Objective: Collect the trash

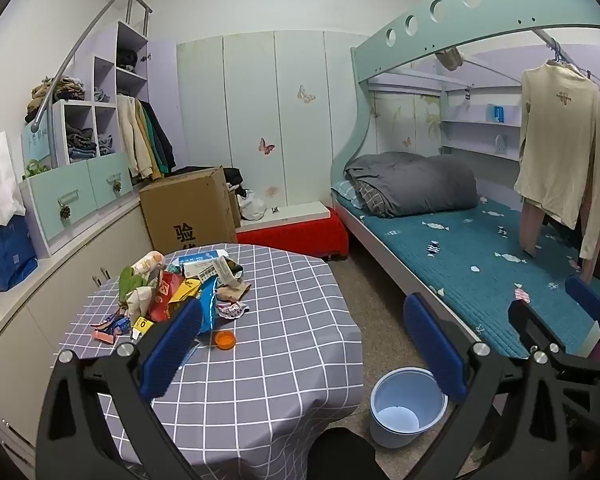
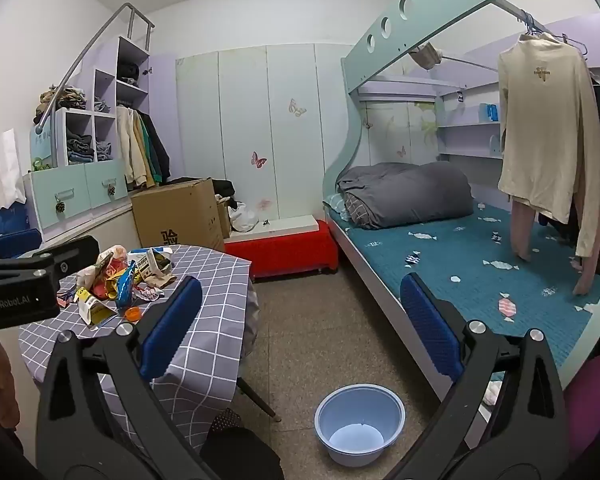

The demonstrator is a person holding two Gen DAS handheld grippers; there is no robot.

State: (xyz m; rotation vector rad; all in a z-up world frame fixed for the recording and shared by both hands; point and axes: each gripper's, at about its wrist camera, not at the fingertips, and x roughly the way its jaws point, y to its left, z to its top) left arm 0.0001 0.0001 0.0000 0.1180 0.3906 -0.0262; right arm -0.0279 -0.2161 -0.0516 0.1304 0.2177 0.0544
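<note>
A pile of trash (image 1: 180, 280) lies on the round table with the grey checked cloth (image 1: 284, 320): wrappers, small boxes, crumpled paper and an orange cap (image 1: 225, 339). The right wrist view shows the same pile (image 2: 116, 276) and cap (image 2: 133, 313) at its left. A pale blue bin (image 1: 406, 404) stands on the floor to the right of the table, and I see nothing inside it (image 2: 360, 416). My left gripper (image 1: 302, 344) hangs open just short of the pile, holding nothing. My right gripper (image 2: 300, 320) is open over the floor between table and bed, also holding nothing.
A bunk bed (image 1: 480, 256) with a teal mattress and a grey duvet fills the right side, with a cream shirt (image 1: 560, 140) hanging over it. Behind the table stand a cardboard box (image 1: 188, 208) and a red bench (image 1: 296, 234). Shelves and a counter line the left wall.
</note>
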